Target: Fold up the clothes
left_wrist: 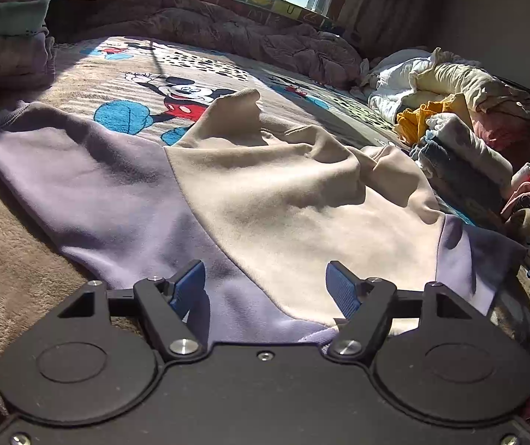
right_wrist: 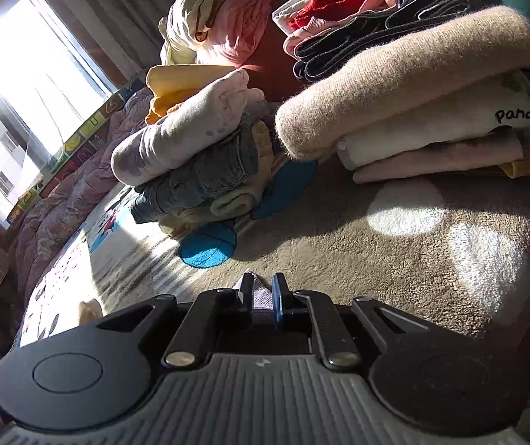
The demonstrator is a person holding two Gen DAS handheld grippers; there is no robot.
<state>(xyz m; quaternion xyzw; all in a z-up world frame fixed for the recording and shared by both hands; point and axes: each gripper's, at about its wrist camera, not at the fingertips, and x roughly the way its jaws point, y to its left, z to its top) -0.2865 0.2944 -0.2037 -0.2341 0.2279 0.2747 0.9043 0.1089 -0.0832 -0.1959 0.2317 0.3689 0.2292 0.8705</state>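
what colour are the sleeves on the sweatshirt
Lilac sleeves on a beige sweatshirt, clearest in the left wrist view.

You have hard sunlight coming from the window [right_wrist: 24, 85], which blows out to white glare in the right wrist view. It paints bright patches on the blanket [right_wrist: 406, 207] and the sweatshirt [left_wrist: 265, 193], with deep, sharp-edged shadows in the folds. The folded piles [right_wrist: 413, 85] sit half in shade. Both fisheye views bend and darken at the edges; focus is fairly crisp throughout.
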